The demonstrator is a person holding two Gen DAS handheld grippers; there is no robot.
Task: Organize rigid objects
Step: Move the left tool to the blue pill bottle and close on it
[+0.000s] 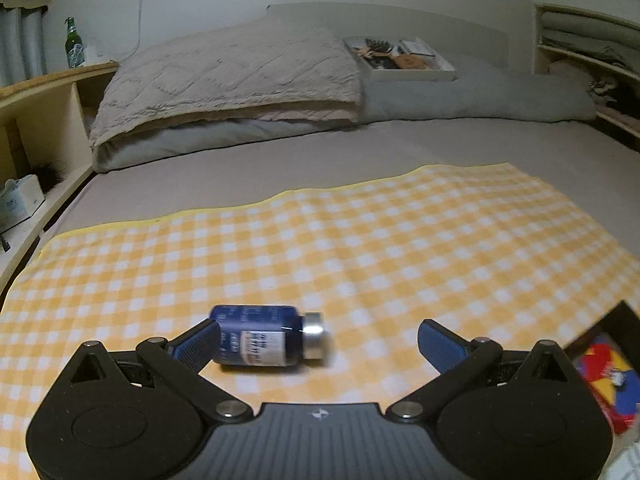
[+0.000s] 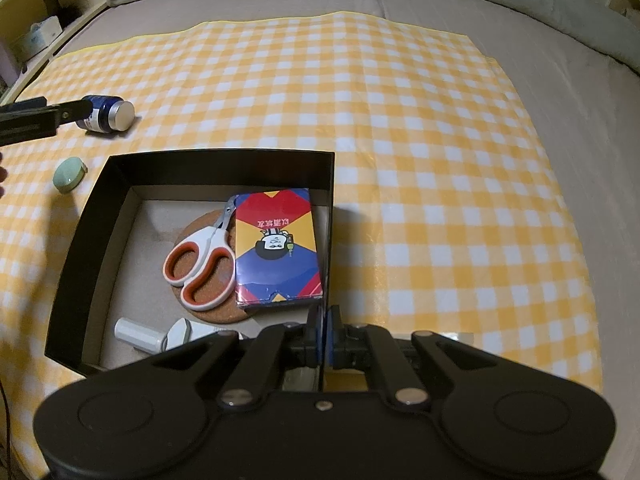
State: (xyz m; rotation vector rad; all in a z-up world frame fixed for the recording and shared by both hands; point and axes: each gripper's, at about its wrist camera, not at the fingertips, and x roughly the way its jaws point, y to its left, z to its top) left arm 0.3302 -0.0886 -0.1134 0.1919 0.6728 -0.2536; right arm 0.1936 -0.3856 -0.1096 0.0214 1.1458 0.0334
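Here my left gripper [image 1: 318, 340] is spread around the glossy blue bottle [image 1: 260, 338]; my right gripper [image 2: 323, 340] pinches the black box [image 2: 224, 160]'s thin wall.

- My left wrist camera is sitting low over the yellow checked cloth [image 1: 360, 240], looking nearly level along the left tool [image 1: 318, 340] toward the head of the bed [image 1: 440, 144] and its pillows [image 1: 232, 80].
- It is sitting close to the blue bottle [image 1: 264, 338], which is lying just ahead of the spread fingers.
- My right wrist camera is riding higher, tilting steeply down along the right tool [image 2: 323, 338] into the black box [image 2: 224, 160], near its right wall.
- Both views are sharing the cloth, the blue bottle [image 2: 106, 114], and the box, whose corner [image 1: 612, 356] is showing at the left view's right edge.
- The right view is also catching the left tool [image 2: 48, 116] at its left edge.
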